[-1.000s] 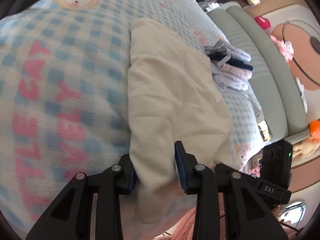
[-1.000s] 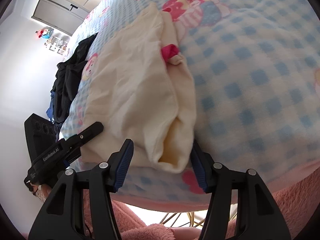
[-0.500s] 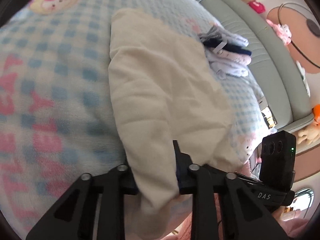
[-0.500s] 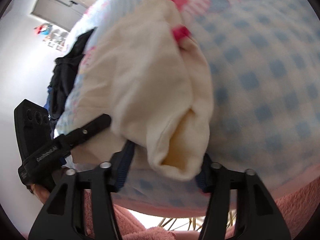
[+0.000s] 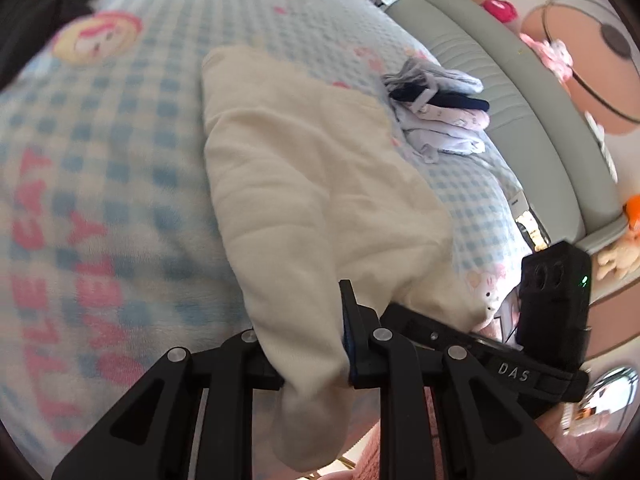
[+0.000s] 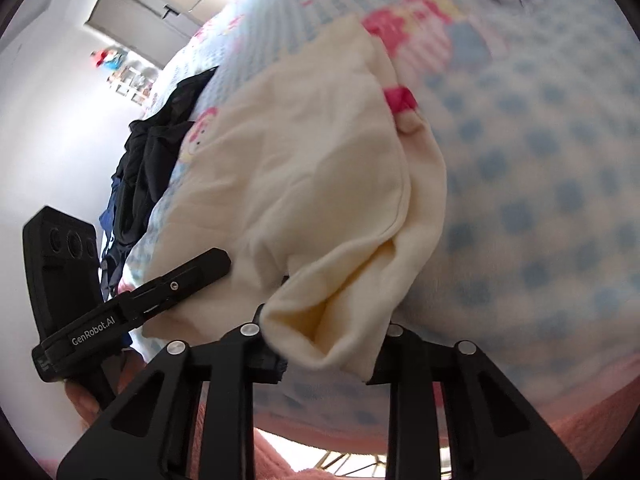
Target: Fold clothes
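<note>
Where the checked blanket covered the bed, blue squares ran across it with pink lettering and cartoon faces; it was the one work surface. Beyond the blanket's far edge stood a grey padded headboard, with soft toys on the wall side past it. At the blanket's opposite end, in the right wrist view, a white wall and one pale cabinet showed.

One cream garment lay lengthwise along the middle of the blanket, near end lifted off it. One small stack of folded pale clothes, with a dark piece among them, sat on the blanket between the garment and the headboard. One heap of dark clothes lay at the blanket's edge on the garment's other side.

Two tongs were in use. Left gripper: jaws drawn close, pinching a narrow end of the cream garment, cloth hanging below them. Right gripper: jaws closing, a thick open cuff of the same garment bunched between them and covering the pads; contact on both sides looked likely. One pink tag showed at the garment's side seam.
</note>
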The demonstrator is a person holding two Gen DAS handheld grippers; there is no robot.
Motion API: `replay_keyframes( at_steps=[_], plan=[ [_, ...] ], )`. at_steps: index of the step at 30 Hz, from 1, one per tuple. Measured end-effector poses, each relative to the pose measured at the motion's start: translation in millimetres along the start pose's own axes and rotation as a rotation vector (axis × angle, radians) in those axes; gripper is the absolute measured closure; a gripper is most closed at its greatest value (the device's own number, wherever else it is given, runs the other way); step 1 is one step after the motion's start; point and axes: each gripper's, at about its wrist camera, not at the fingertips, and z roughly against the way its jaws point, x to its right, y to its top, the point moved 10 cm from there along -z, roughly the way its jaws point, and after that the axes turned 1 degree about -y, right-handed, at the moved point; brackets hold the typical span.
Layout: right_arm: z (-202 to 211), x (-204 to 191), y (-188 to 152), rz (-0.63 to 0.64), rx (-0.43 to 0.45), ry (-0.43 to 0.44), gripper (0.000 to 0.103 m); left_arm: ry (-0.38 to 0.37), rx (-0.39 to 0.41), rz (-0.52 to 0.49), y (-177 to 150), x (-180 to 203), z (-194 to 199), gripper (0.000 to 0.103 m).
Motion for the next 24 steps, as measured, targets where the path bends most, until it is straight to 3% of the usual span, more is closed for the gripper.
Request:
replay_keyframes(
  at_steps=[4, 9, 13, 18, 19, 21, 24],
  plan=[
    [43, 7, 13, 0.004, 0.082, -0.003, 0.082, -0.054, -0.003, -0.033, -4, 36, 2, 0.082],
    [80, 33, 47, -0.021, 0.193, -0.05, 0.084, -0.108, -0.034, -0.052, -16, 77, -23, 0.081],
    [64, 65, 43, -0.118, 0.132, -0.087, 0.081, -0.078, -0.118, -0.037, -33, 81, -55, 0.076],
    [44, 84, 8, -0.185, 0.04, -0.076, 0.066, -0.123, -0.19, 0.059, -48, 45, -50, 0.066],
    [42, 85, 2, -0.186, 0.025, -0.076, 0.065, -0.124, -0.191, 0.075, -49, 36, -44, 0.061],
    [37, 87, -10, -0.187, -0.008, -0.077, 0.055, -0.158, -0.142, 0.099, -42, 23, -21, 0.06],
    [31, 84, -19, -0.162, -0.05, -0.094, 0.054, -0.2, -0.038, 0.102, -25, 19, 12, 0.06]
  ],
)
